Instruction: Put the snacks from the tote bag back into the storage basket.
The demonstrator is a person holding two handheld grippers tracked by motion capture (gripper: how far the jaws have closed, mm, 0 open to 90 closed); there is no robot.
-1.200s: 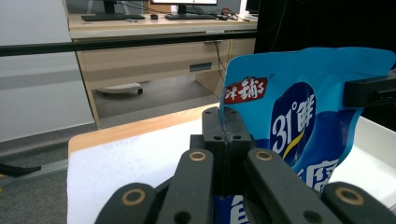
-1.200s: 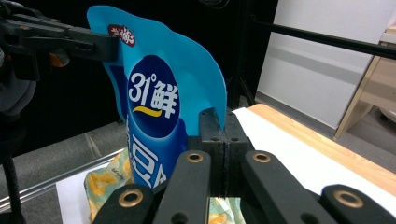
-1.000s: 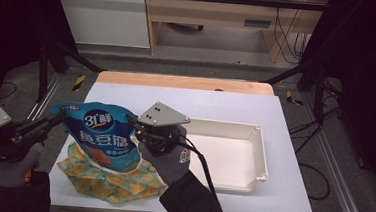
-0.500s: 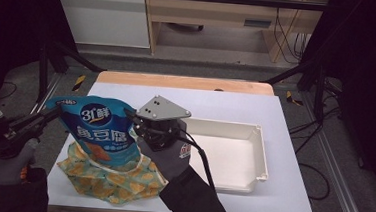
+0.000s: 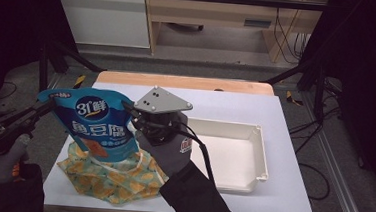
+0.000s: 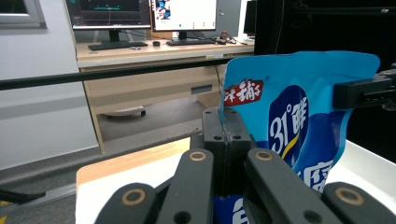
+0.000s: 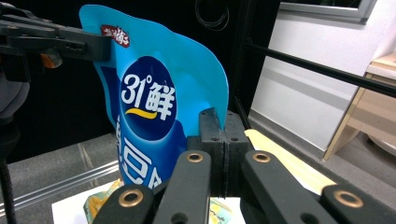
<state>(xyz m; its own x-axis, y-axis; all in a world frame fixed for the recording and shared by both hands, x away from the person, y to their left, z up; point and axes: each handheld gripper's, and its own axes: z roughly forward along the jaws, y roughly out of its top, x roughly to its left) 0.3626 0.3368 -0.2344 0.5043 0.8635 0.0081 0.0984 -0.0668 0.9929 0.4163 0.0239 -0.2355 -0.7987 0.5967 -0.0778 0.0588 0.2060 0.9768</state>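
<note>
A blue stand-up food pouch (image 5: 99,127) with white lettering hangs upright above a yellow and teal patterned cloth bag (image 5: 113,181) on the white table (image 5: 270,192). My left gripper (image 5: 51,104) is shut on the pouch's left top corner, and its jaws pinch the pouch edge (image 6: 223,122) in the left gripper view. My right gripper (image 5: 130,114), under its grey plate, is shut on the pouch's right edge (image 7: 218,125). The pouch's bottom reaches down to the cloth bag; whether it is inside I cannot tell.
A shallow white tray (image 5: 260,156) lies empty on the table's right half, just right of my right hand. A wooden strip (image 5: 182,82) runs along the table's far edge. Black frame poles stand at both sides.
Both grippers have lifted the pouch slightly and carried it a little to the left. The cloth bag and the tray have stayed where they were.
</note>
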